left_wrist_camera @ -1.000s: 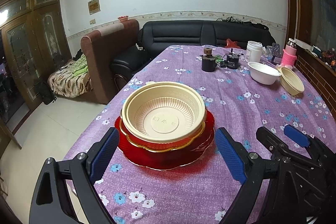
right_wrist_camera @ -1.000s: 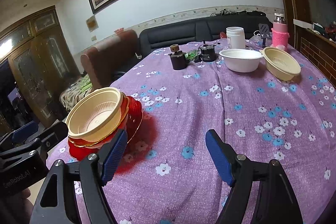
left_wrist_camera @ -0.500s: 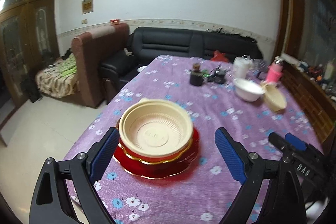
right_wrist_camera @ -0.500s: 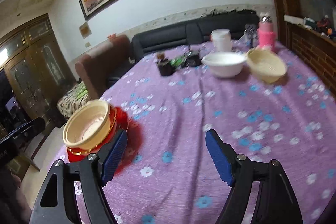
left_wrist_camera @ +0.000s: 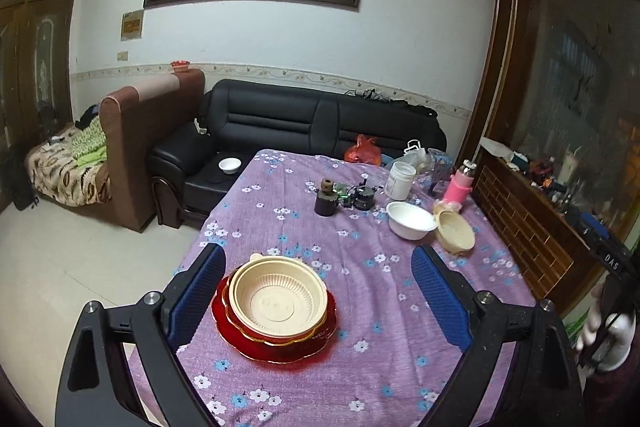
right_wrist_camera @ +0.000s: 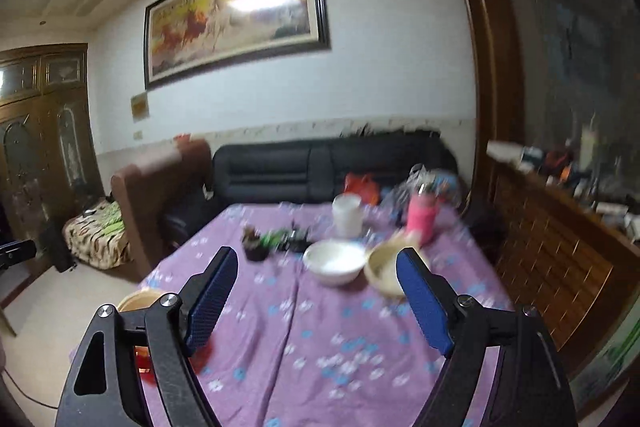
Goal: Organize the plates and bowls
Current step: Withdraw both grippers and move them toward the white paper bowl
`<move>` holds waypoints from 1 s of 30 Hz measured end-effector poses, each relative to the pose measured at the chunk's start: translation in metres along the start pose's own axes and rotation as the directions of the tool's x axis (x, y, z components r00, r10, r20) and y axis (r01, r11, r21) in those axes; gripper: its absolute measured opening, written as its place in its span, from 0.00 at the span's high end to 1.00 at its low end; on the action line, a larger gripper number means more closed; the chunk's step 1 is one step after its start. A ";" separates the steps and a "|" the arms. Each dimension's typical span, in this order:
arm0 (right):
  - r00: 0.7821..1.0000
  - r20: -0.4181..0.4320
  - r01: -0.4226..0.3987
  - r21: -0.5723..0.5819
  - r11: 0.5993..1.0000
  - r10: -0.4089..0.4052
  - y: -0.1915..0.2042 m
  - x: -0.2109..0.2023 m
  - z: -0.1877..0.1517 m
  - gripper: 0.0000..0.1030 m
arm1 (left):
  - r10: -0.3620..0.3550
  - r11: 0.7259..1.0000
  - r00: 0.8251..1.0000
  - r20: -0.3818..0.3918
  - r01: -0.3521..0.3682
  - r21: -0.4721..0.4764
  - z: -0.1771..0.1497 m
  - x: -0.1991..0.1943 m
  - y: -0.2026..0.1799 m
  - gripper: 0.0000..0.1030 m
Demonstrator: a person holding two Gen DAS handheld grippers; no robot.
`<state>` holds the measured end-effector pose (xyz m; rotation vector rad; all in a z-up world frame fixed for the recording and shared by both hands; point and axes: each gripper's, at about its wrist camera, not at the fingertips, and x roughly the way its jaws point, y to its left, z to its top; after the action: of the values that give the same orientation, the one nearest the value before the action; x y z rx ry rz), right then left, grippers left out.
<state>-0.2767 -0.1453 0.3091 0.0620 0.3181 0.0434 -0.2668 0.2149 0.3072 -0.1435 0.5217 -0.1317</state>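
Item, near end of the table (left_wrist_camera: 392, 355) (purple cloth with blue and white flowers): we count one stack, being a cream ribbed bowl (left_wrist_camera: 279, 301) nested in a gold-rimmed red bowl (left_wrist_camera: 240, 327), the whole resting on a red plate (left_wrist_camera: 280, 357).

Item, far right of the table: a white bowl (left_wrist_camera: 411, 220) and a cream bowl (left_wrist_camera: 456, 235) tilted just beside it, touching or nearly so. Behind them stand a white jar (left_wrist_camera: 400, 180) and a pink bottle (left_wrist_camera: 460, 187); a dark pot (left_wrist_camera: 325, 198) stands mid-table.

Item, our left gripper (left_wrist_camera: 318, 301): blue-padded fingers spread wide, holding nothing, raised above the table with the stack between them in view.

Item, our right gripper (right_wrist_camera: 316, 303): fingers likewise wide apart and empty, facing the far bowls (this view is blurred).
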 end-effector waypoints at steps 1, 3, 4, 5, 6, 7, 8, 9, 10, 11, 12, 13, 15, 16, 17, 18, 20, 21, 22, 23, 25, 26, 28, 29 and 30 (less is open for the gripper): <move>1.000 0.017 0.014 -0.017 1.000 -0.014 -0.001 -0.004 0.009 0.16 | -0.010 1.000 1.000 -0.008 0.010 -0.001 0.005 -0.001 0.000 0.08; 0.998 0.047 0.044 -0.055 0.998 -0.041 -0.002 -0.008 0.031 0.15 | -0.041 0.999 0.999 -0.028 0.041 0.008 0.019 -0.001 -0.004 0.08; 0.997 0.055 0.053 -0.065 0.996 -0.050 -0.003 -0.006 0.040 0.14 | -0.053 0.998 0.998 -0.034 0.054 0.017 0.026 -0.002 -0.007 0.08; 0.996 0.061 0.063 -0.074 0.995 -0.058 -0.005 -0.004 0.052 0.14 | -0.063 0.998 0.997 -0.037 0.064 0.027 0.033 -0.002 -0.011 0.08; 0.996 0.060 0.066 -0.075 0.995 -0.061 -0.007 0.000 0.061 0.14 | -0.072 0.996 0.997 -0.042 0.074 0.043 0.043 0.000 -0.017 0.08; 0.996 0.055 0.068 -0.071 0.995 -0.064 -0.010 0.004 0.071 0.14 | -0.077 0.995 0.996 -0.047 0.079 0.056 0.053 0.003 -0.021 0.08; 0.997 0.045 0.068 -0.064 0.996 -0.066 -0.014 0.010 0.080 0.13 | -0.076 0.995 0.996 -0.051 0.079 0.066 0.063 0.006 -0.026 0.08; 0.997 0.029 0.070 -0.055 0.996 -0.068 -0.018 0.018 0.088 0.13 | -0.071 0.995 0.996 -0.054 0.075 0.072 0.070 0.010 -0.030 0.08; 0.997 0.010 0.075 -0.047 0.996 -0.075 -0.023 0.027 0.097 0.13 | -0.059 0.994 0.997 -0.058 0.064 0.084 0.081 0.017 -0.036 0.08; 0.997 -0.007 0.083 -0.040 0.996 -0.083 -0.027 0.036 0.104 0.13 | -0.050 0.994 0.997 -0.061 0.055 0.095 0.089 0.022 -0.041 0.08; 0.996 -0.025 0.090 -0.034 0.995 -0.091 -0.032 0.044 0.109 0.13 | -0.040 0.993 0.997 -0.063 0.047 0.109 0.096 0.027 -0.046 0.08; 0.994 -0.043 0.098 -0.029 0.995 -0.099 -0.036 0.052 0.113 0.13 | -0.028 0.990 0.997 -0.069 0.037 0.133 0.105 0.038 -0.054 0.08; 0.989 -0.091 0.114 -0.006 0.993 -0.114 -0.049 0.074 0.120 0.13 | -0.022 0.987 0.996 -0.090 0.036 0.158 0.113 0.058 -0.064 0.08; 0.986 -0.117 0.119 0.012 0.993 -0.117 -0.057 0.087 0.119 0.13 | -0.022 0.986 0.995 -0.099 0.038 0.164 0.114 0.067 -0.069 0.08; 0.984 -0.134 0.122 0.024 0.992 -0.118 -0.063 0.095 0.117 0.13 | -0.021 0.984 0.992 -0.121 0.042 0.171 0.115 0.084 -0.075 0.08; 0.980 -0.157 0.129 0.039 0.991 -0.121 -0.070 0.106 0.112 0.13 | -0.024 0.984 0.990 -0.137 0.048 0.172 0.114 0.094 -0.078 0.08; 0.973 -0.194 0.141 0.059 0.988 -0.128 -0.082 0.127 0.102 0.13 | -0.044 0.983 0.979 -0.198 0.077 0.164 0.111 0.126 -0.086 0.08; 0.968 -0.213 0.149 0.069 0.986 -0.132 -0.089 0.138 0.096 0.13 | -0.054 0.983 0.972 -0.227 0.091 0.158 0.108 0.141 -0.088 0.08; 0.963 -0.236 0.157 0.082 0.984 -0.134 -0.095 0.152 0.088 0.13 | -0.061 0.983 0.966 -0.251 0.102 0.151 0.105 0.156 -0.089 0.08; 0.959 -0.252 0.160 0.095 0.983 -0.132 -0.100 0.161 0.081 0.13 | -0.067 0.984 0.959 -0.275 0.108 0.140 0.102 0.173 -0.091 0.08; 0.949 -0.292 0.161 0.129 0.978 -0.117 -0.110 0.181 0.064 0.13 | -0.074 0.986 0.942 -0.326 0.118 0.116 0.095 0.208 -0.093 0.08; 0.943 -0.314 0.162 0.141 0.977 -0.111 -0.114 0.192 0.055 0.13 | -0.074 0.987 0.935 -0.346 0.118 0.107 0.092 0.222 -0.094 0.08; 0.931 -0.349 0.167 0.154 0.974 -0.104 -0.122 0.213 0.039 0.13 | -0.072 0.990 0.921 -0.383 0.112 0.082 0.087 0.251 -0.091 0.08; 0.927 -0.362 0.167 0.161 0.973 -0.100 -0.125 0.223 0.032 0.13 | -0.072 0.993 0.913 -0.402 0.105 0.060 0.083 0.270 -0.088 0.08; 0.923 -0.374 0.166 0.169 0.971 -0.093 -0.128 0.234 0.025 0.13 | -0.073 0.994 0.907 -0.414 0.099 0.043 0.081 0.283 -0.085 0.08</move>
<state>-0.0431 -0.2624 0.2512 0.2327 0.6982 -0.1114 0.0094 0.0945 0.2537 -0.0763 0.9342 -0.2679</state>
